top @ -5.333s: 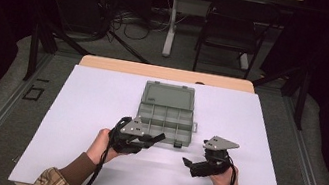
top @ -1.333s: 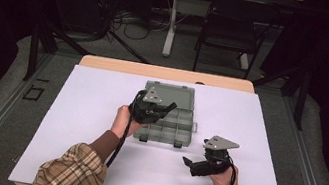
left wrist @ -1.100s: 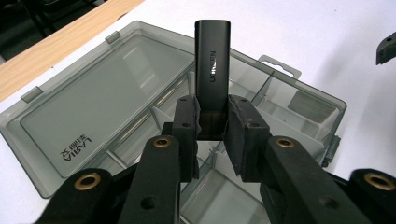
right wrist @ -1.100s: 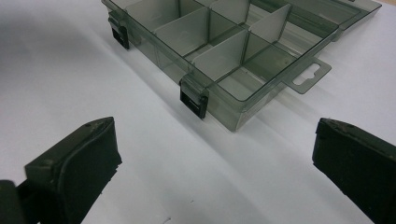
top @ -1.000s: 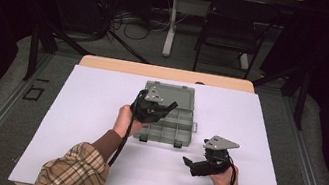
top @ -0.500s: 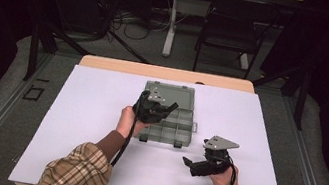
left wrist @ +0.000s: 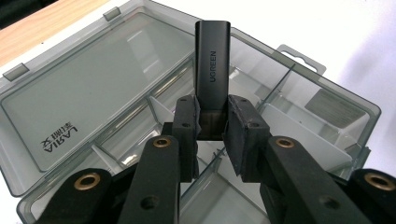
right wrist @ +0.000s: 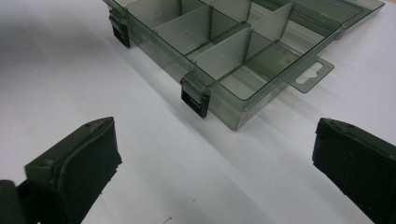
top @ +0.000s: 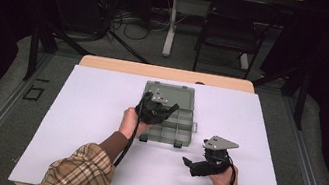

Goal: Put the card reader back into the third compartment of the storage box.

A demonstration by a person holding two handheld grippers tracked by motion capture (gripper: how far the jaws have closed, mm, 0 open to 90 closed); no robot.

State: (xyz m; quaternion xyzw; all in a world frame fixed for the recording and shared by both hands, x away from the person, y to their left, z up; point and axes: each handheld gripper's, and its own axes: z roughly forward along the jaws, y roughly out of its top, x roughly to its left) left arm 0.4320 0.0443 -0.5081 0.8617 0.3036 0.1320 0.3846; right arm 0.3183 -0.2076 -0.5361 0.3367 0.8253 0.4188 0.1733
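Smoky translucent plastic organiser box [top: 171, 116] lies open mid-table; the left gripper [left wrist: 211, 122], clamped on a black adapter [left wrist: 212, 77], holds it over the compartments — presumably for stowing. Right gripper [top: 189, 163] rests nearby, jaws apart.

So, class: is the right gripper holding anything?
No: the right gripper is open, its fingers wide apart over bare white table.

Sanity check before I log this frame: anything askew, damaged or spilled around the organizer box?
Nothing stands out. The organizer box lies open and flat on the white table, lid back, dividers upright, no cracks or spills. The left gripper holds a black UGREEN adapter upright over the compartments; the right gripper is open.
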